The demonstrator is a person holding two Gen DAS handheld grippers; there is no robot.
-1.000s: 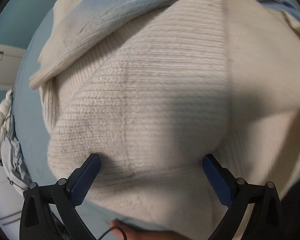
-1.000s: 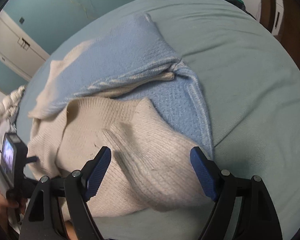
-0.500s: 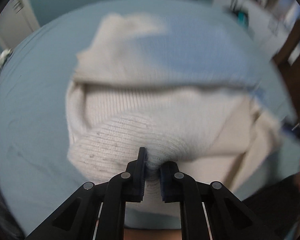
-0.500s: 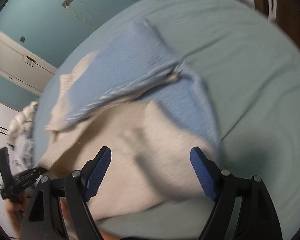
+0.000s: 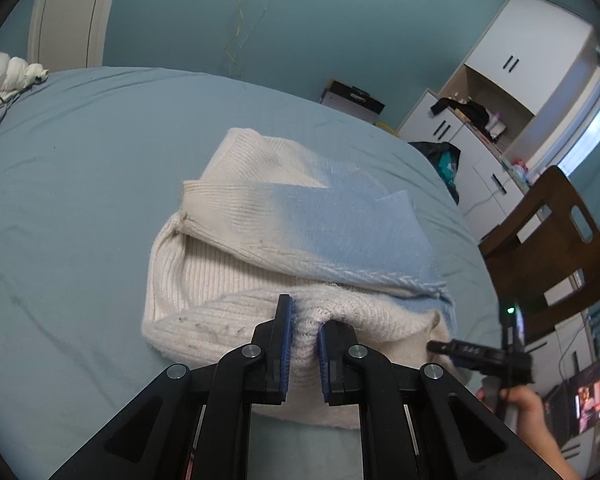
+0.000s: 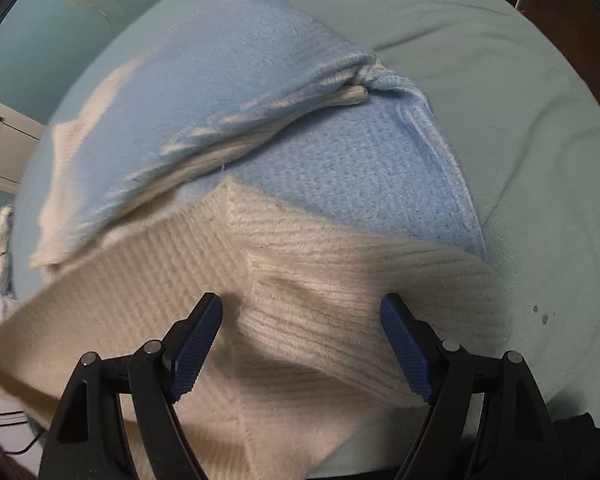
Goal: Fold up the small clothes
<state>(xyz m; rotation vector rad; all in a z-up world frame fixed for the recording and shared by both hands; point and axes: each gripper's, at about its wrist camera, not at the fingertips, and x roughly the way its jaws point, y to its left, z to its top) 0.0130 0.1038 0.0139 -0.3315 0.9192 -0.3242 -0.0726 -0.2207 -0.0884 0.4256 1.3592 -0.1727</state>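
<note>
A knitted sweater, cream fading into light blue (image 5: 228, 256), lies bunched on the bed. My left gripper (image 5: 303, 320) is shut on a ridge of its near cream edge and holds that fold raised off the sheet. In the right wrist view the same sweater (image 6: 340, 208) fills the frame. My right gripper (image 6: 304, 312) hovers wide over the cream ribbed fold and its jaws are closing. The fabric lies between the blue pads (image 6: 198, 340), which do not press on it. The left wrist view shows that gripper (image 5: 480, 354) low at the right, held by a hand.
The light blue bed sheet (image 5: 80, 184) spreads around the sweater on all sides. A brown wooden chair (image 5: 548, 248) and white cabinets (image 5: 520, 60) stand beyond the bed's right side. A white twisted bundle (image 5: 8, 76) lies at the far left edge.
My left gripper went from wide open over the cream knit to shut on its edge, then rose and tilted up. My right gripper drew closer over the sweater.
</note>
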